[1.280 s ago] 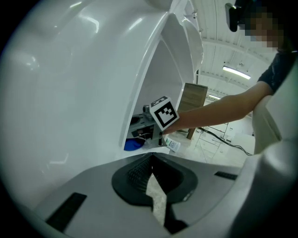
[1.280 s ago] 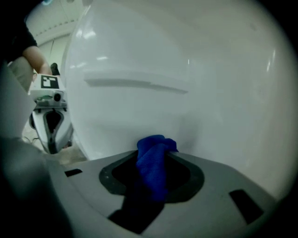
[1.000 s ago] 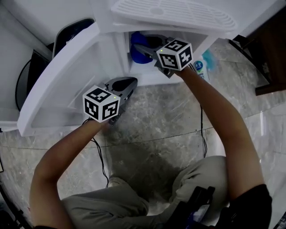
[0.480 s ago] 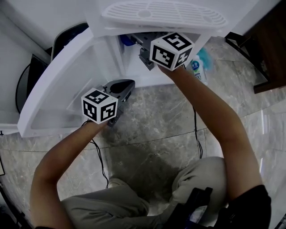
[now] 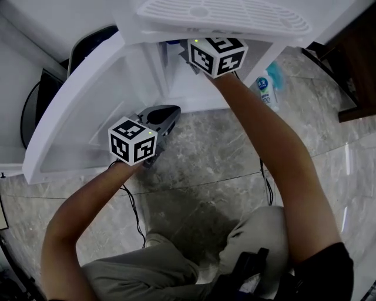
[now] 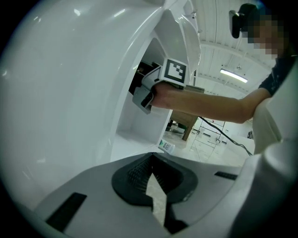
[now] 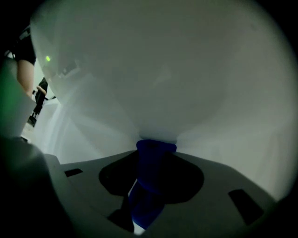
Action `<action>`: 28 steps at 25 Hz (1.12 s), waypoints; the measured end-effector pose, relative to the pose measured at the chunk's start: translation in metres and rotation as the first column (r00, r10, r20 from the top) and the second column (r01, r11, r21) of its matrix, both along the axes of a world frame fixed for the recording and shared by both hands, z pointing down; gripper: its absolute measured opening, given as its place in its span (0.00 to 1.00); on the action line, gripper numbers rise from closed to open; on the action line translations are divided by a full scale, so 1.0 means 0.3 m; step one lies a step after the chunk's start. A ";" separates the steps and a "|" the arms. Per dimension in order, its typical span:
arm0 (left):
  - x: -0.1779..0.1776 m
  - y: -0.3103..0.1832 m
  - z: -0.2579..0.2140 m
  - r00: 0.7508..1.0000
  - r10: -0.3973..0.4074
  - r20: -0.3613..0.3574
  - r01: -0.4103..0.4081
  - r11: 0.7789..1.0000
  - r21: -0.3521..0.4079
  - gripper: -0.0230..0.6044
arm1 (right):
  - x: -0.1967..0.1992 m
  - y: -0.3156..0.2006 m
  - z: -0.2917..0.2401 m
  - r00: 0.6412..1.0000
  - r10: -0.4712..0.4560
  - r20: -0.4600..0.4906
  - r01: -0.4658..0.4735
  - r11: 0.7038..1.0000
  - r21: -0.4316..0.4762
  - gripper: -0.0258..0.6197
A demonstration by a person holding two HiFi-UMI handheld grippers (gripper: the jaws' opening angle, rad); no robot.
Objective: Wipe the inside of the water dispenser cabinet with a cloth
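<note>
Water dispenser cabinet (image 5: pixel 154 76), a white plastic body with a slotted white drip tray (image 5: pixel 223 16) jutting out over its mouth, stands open. Its curved white door (image 5: pixel 70 117) is swung out to the left above the grey marbled stone floor (image 5: pixel 205 153).

A second ago the right gripper (image 5: pixel 184 52) sat lower in the mouth, with the cloth plainly in sight from the head view. It has since risen under the tray's overhang, and only a blue sliver shows there now. Its own view shows the jaws clamped on the bunched dark-blue cloth (image 7: pixel 150 181), whose leading end meets a pale inner surface. That is probably the cabinet's upper wall, though the dim view leaves this unsure. I judge the wipe is under way and has climbed from the lower part to the top.

The left gripper (image 5: pixel 163 114) has kept still beside the door's lower edge, jaws together on nothing; whether it touches the door I cannot tell.

Room is tight: the overhang lies just above the right marker cube, and the side walls close in. A small white bottle with teal print (image 5: pixel 265 88) lies on the floor, right of the arm.
</note>
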State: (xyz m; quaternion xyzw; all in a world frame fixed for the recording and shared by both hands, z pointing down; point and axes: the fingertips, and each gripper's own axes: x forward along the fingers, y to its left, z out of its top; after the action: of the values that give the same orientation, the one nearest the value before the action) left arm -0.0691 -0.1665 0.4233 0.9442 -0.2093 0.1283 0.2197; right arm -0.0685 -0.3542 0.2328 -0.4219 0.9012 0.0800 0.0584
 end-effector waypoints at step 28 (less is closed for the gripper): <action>-0.005 -0.003 0.012 1.000 0.002 -0.007 -0.002 1.000 -0.014 0.05 | -0.014 0.086 0.003 0.994 0.059 -0.096 -0.051 0.995 0.086 0.23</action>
State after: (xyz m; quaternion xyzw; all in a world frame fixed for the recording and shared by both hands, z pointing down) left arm -0.0705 -0.1673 0.4268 0.9433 -0.2065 0.1267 0.2267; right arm -0.0726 -0.3285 0.2336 -0.4392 0.8870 0.1397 0.0292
